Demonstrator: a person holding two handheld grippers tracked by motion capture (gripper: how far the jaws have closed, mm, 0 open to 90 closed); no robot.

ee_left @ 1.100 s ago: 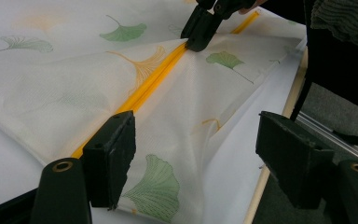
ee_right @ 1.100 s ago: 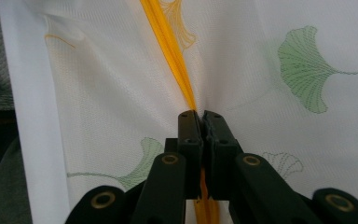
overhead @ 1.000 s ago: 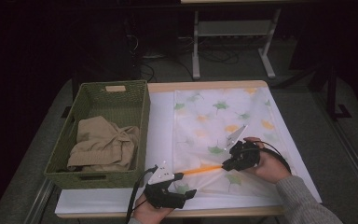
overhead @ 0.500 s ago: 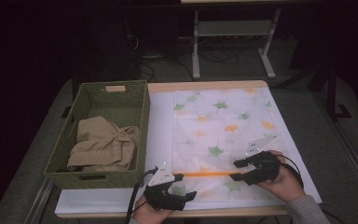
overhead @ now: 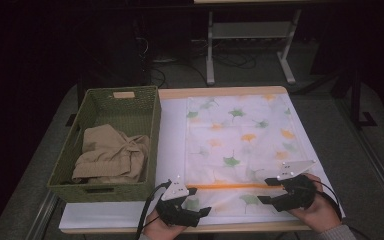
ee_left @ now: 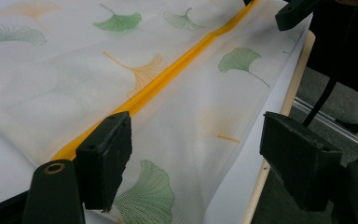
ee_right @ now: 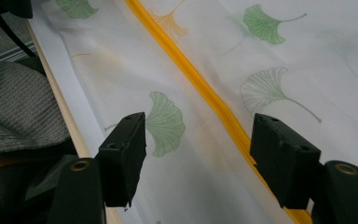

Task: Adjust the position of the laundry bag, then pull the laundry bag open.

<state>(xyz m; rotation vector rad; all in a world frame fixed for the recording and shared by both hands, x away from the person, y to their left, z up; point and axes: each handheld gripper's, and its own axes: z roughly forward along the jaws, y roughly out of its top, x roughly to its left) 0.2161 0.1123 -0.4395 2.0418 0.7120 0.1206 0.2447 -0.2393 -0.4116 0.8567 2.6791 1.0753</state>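
Your left gripper [overhead: 198, 201] sits with jaws spread, empty, at the orange zipper [overhead: 228, 186] of the white leaf-printed mesh laundry bag [overhead: 240, 145] lying flat mid-table. Your right gripper [overhead: 266, 190] gapes too. Next, probably pinch the zipper's edge.

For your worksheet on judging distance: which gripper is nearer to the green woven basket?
Left. The left gripper sits at the table's near edge just past the green basket's near right corner; the right gripper is farther right, across the leaf-print bag.

Black two-jawed tools [overhead: 192, 202] [overhead: 269, 191], grey triangular top plates, trailing black cables, grey sleeve
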